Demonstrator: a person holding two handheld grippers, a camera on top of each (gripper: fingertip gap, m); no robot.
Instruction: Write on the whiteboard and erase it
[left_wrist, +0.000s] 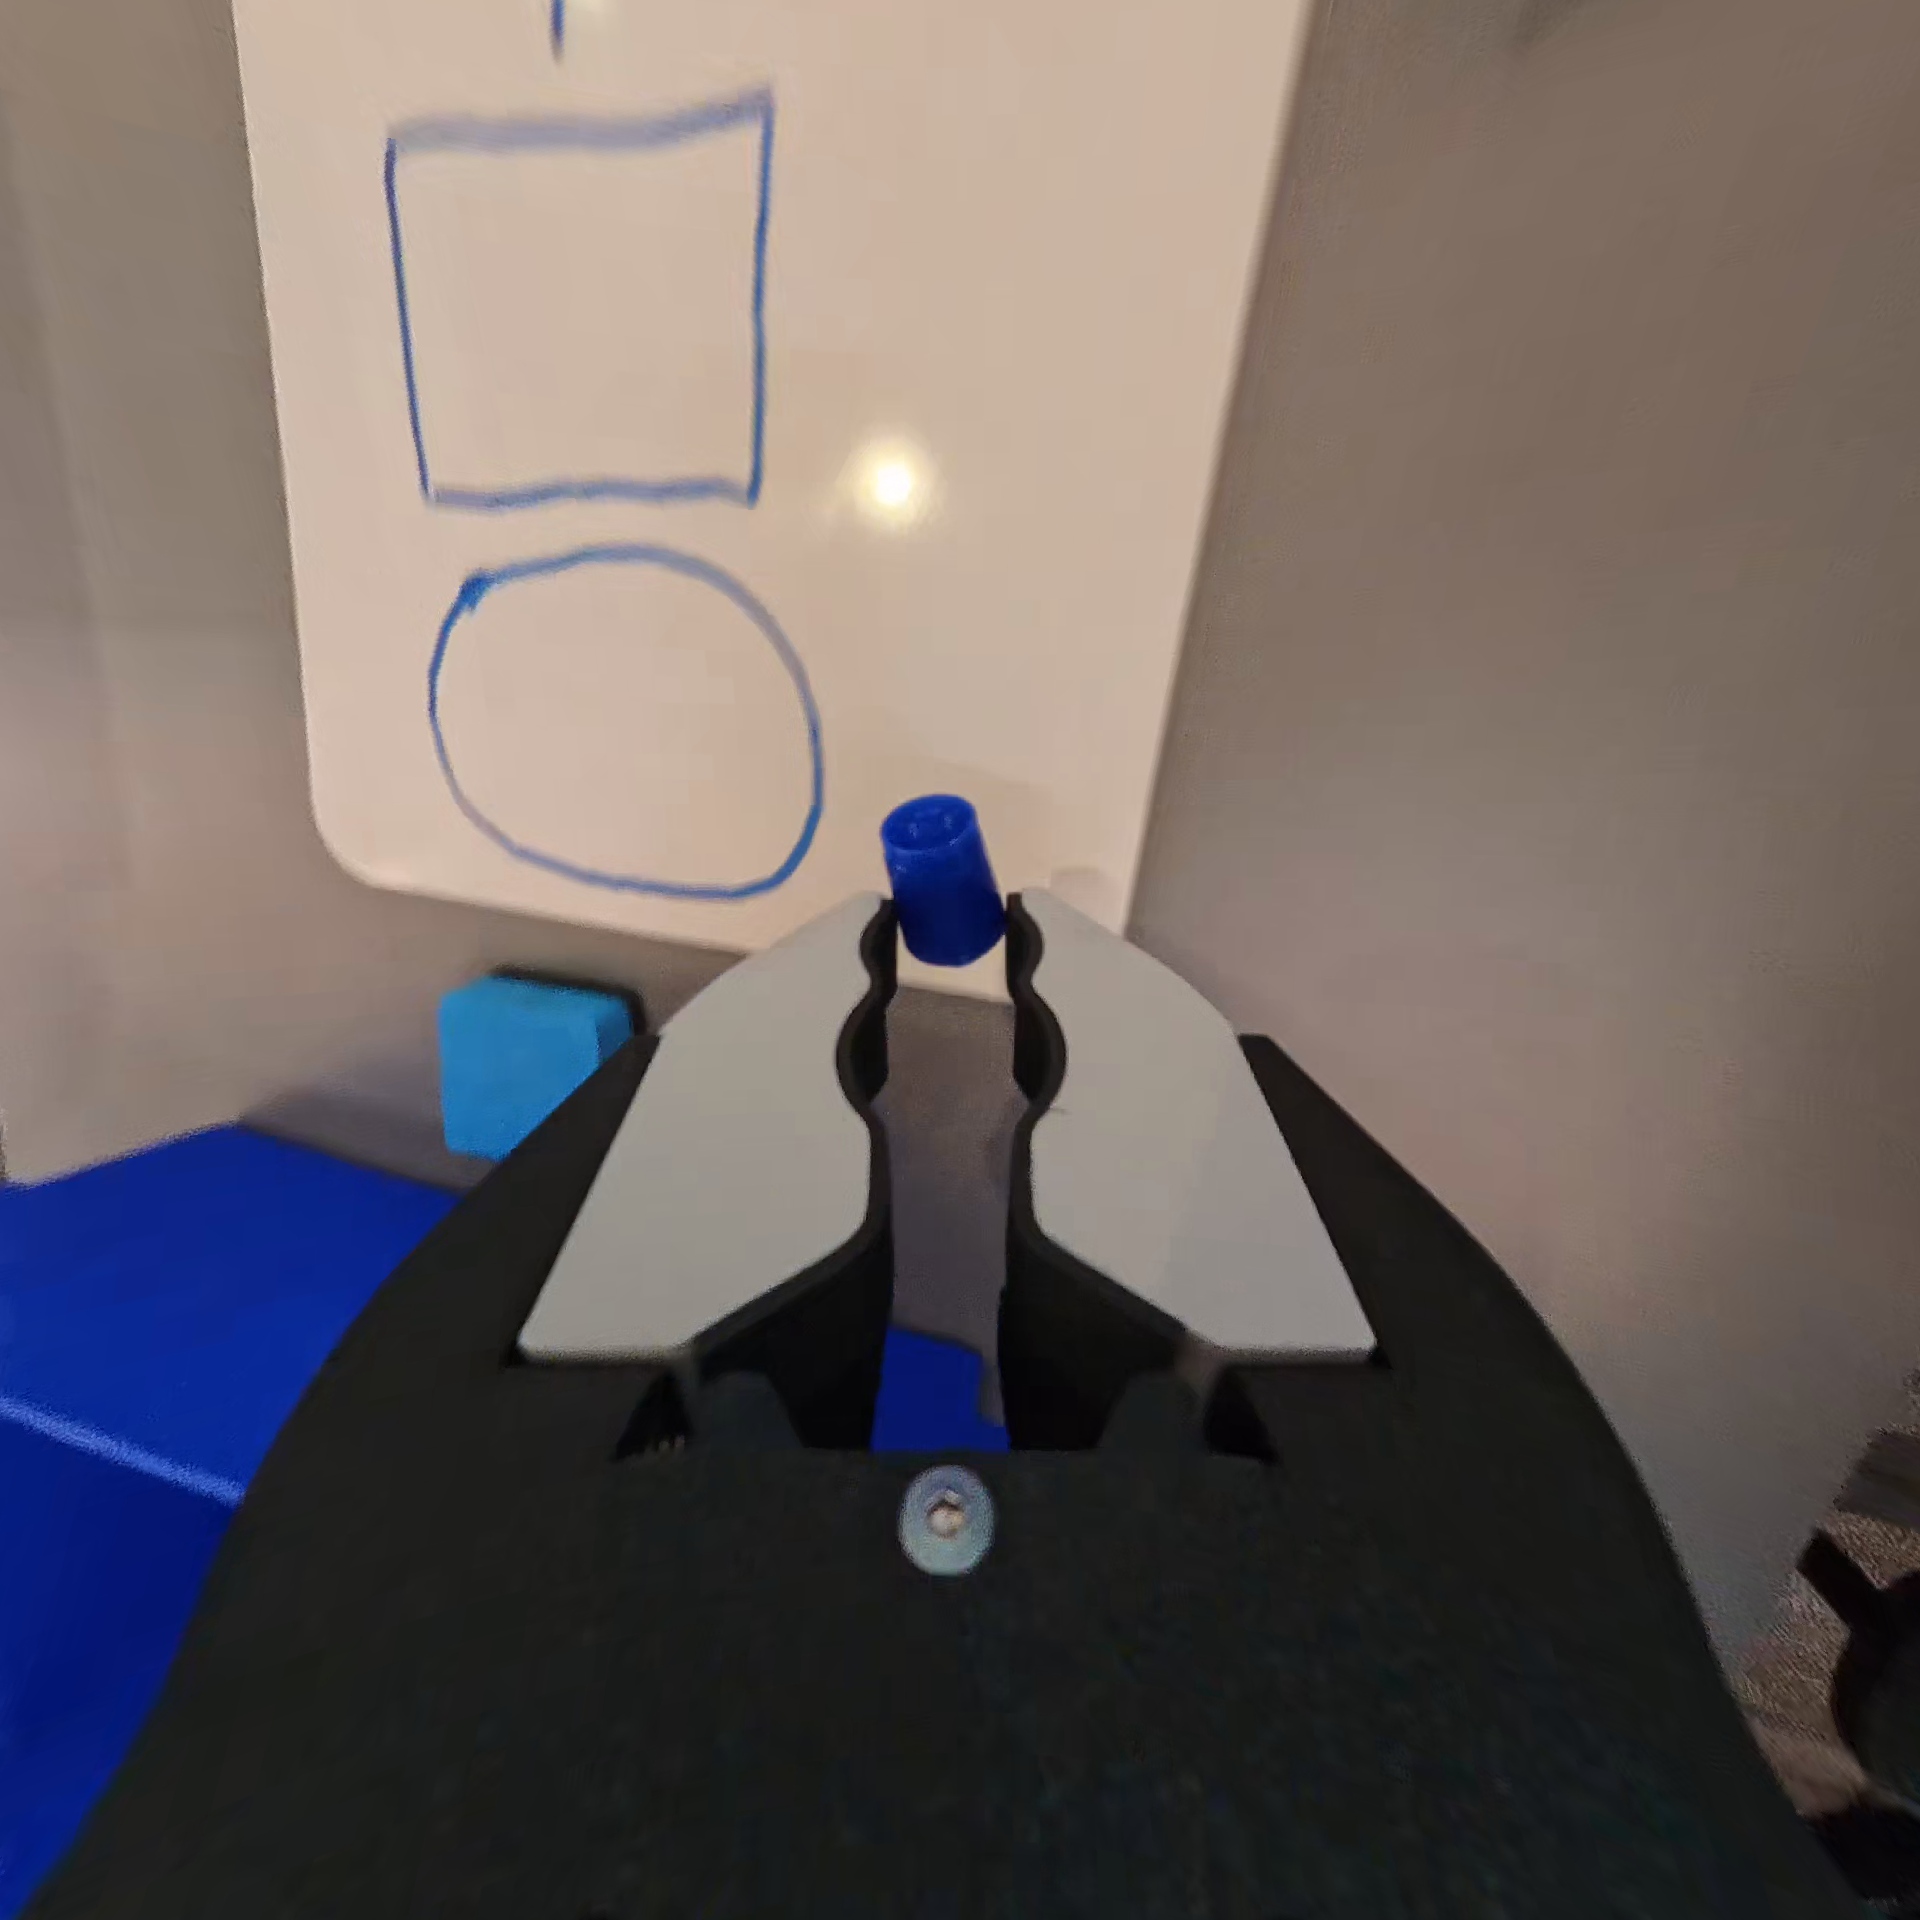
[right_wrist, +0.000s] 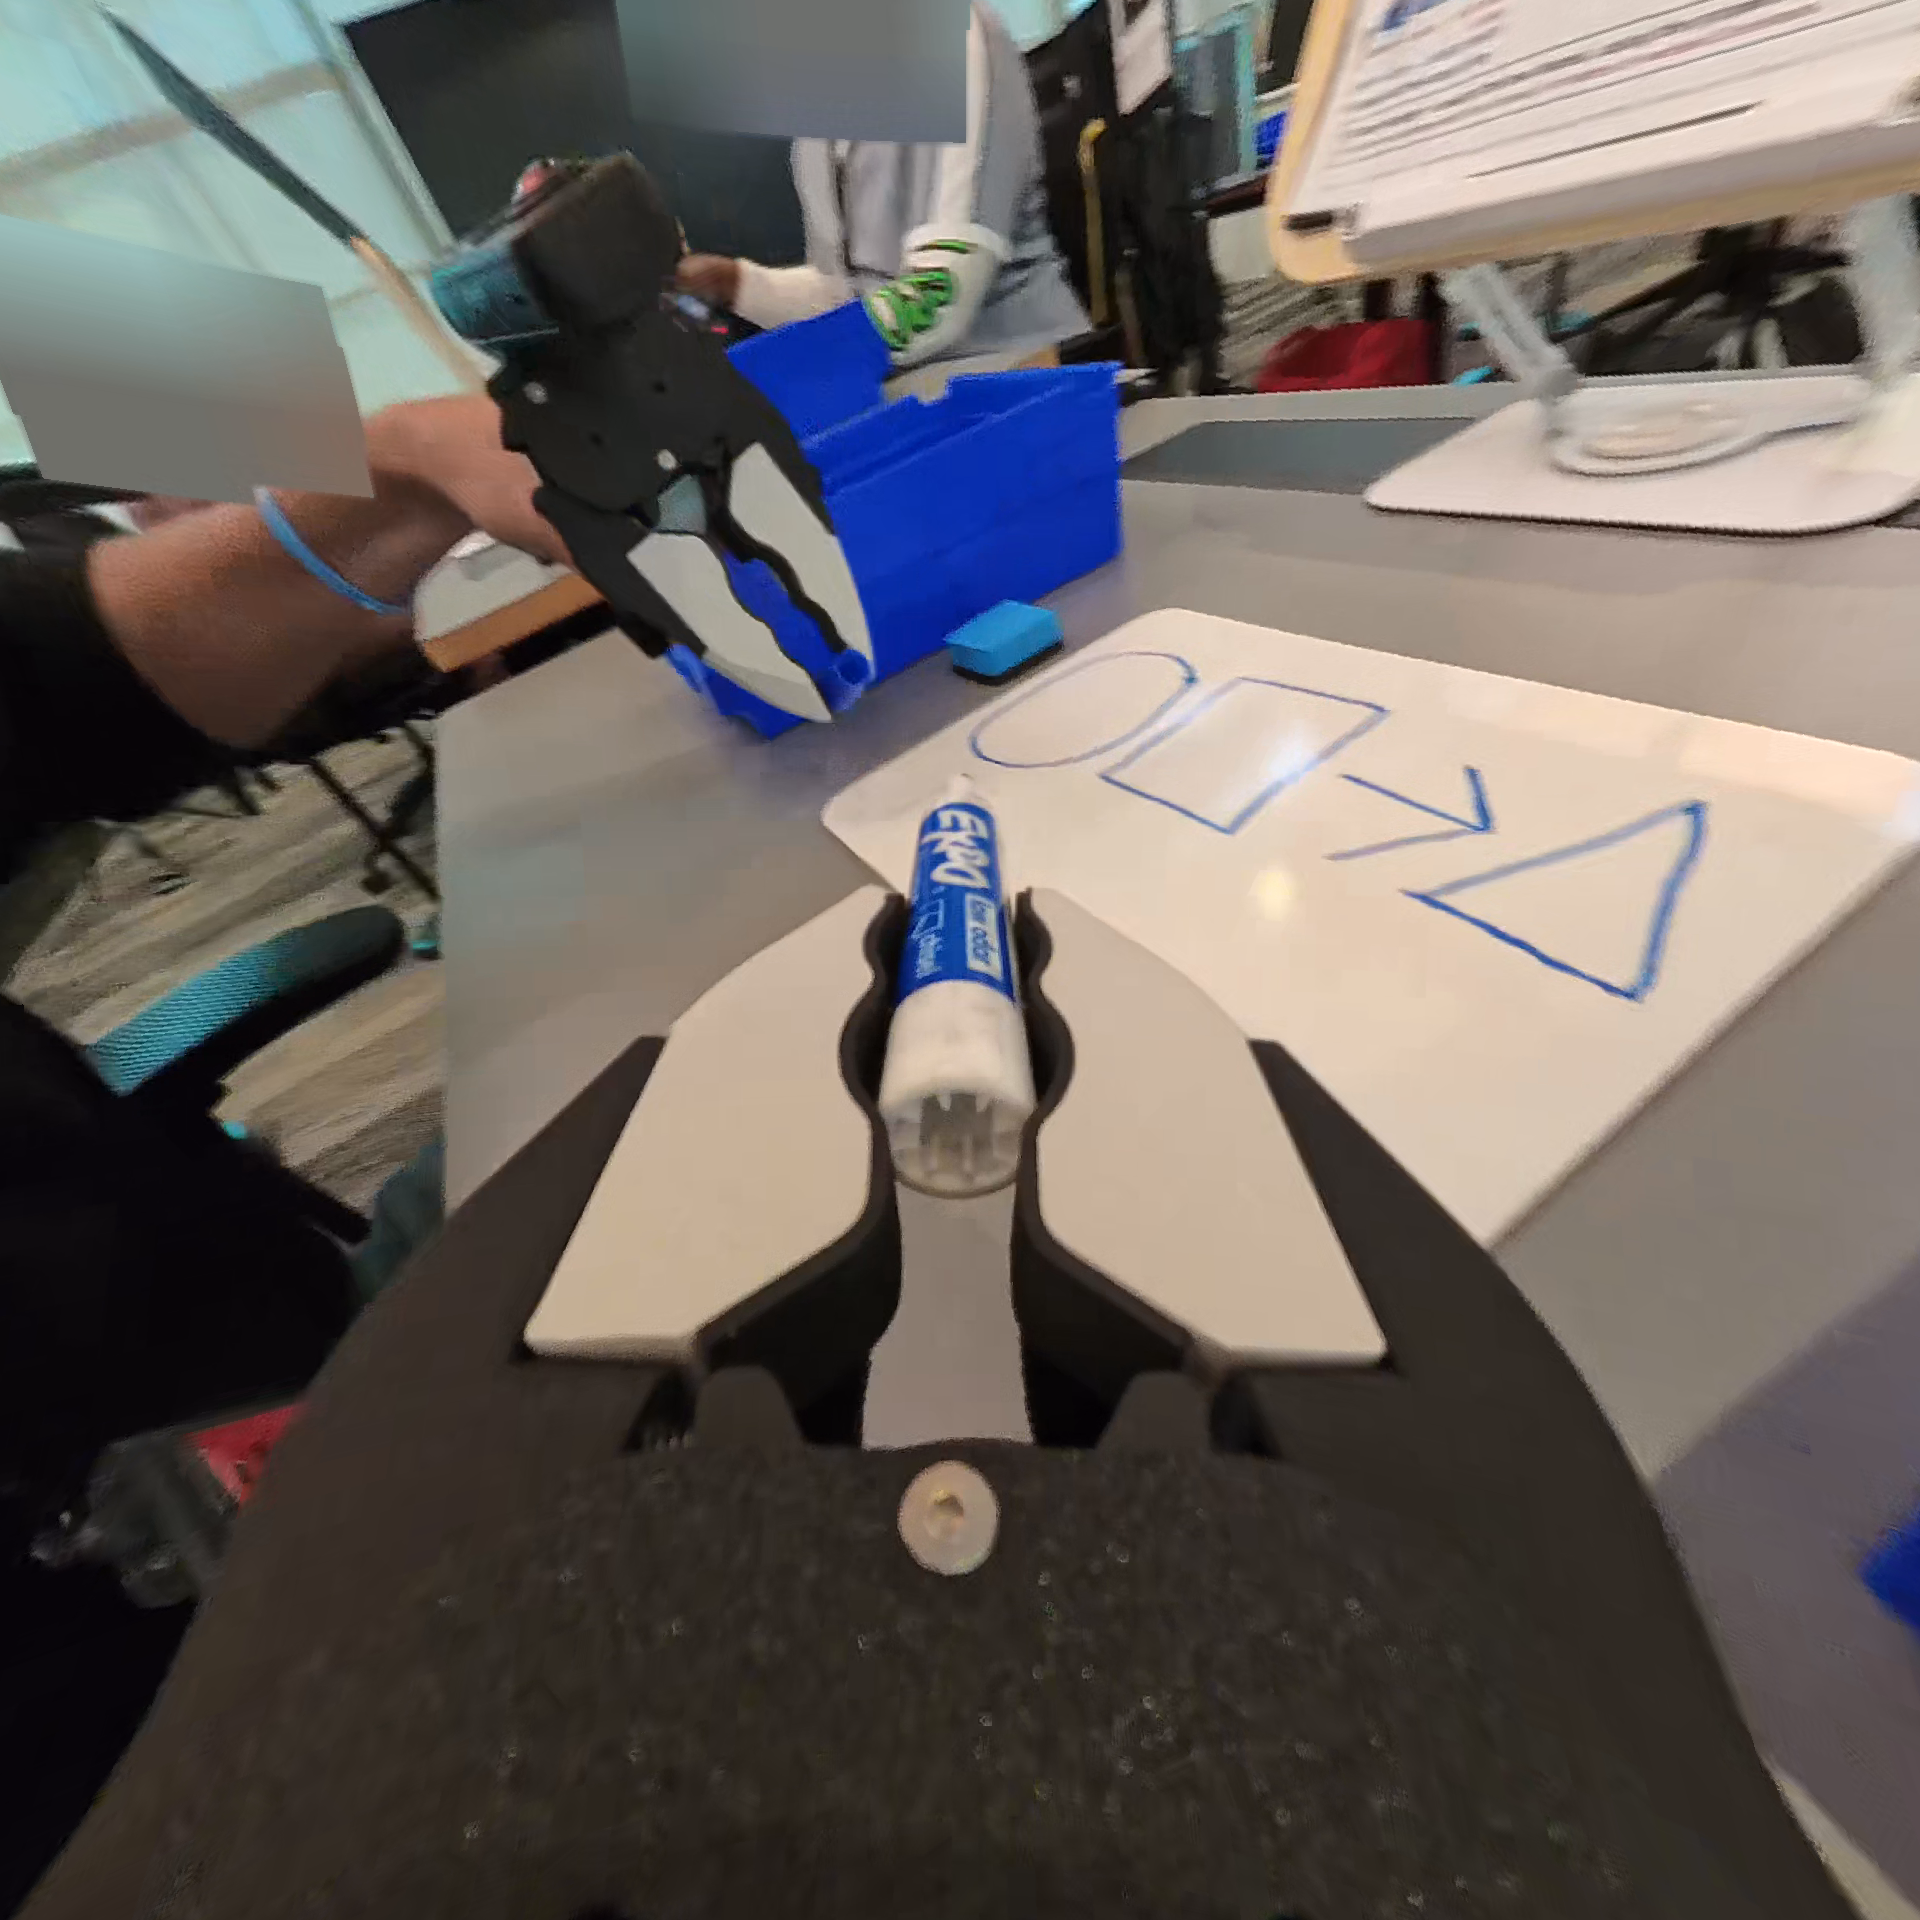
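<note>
Four blue figures already stand on the whiteboard (right_wrist: 1455, 987): an oval, a square, an arrow and a triangle, so we judge the writing half of the task essentially done and the erasing half not yet begun, since every line looks intact. The board lies flat on the grey bench (right_wrist: 644, 810). Our right gripper (right_wrist: 951, 914) has its fingers closed on the barrel of the dry-erase marker (right_wrist: 951, 935), held lengthwise between them, tip pointing away over the near corner of the board; whether the tip touches the surface we cannot tell. Our left gripper (left_wrist: 943, 914) pinches the marker's blue cap (left_wrist: 940, 883) at the very ends of its fingers, above the board edge close to the oval. We read the likely remaining steps as: recap the marker, set it down, take the eraser, wipe the board. The blue eraser (right_wrist: 1003, 634) with its dark underside sits on the bench just beside the board's far edge, untouched, next to a blue bin (right_wrist: 987, 488). As to writing: the marker carries a blue and white printed label with brand lettering, which we do not transcribe; a stand-mounted sheet (right_wrist: 1558, 114) at far right bears lines of print too blurred to make out.
</note>
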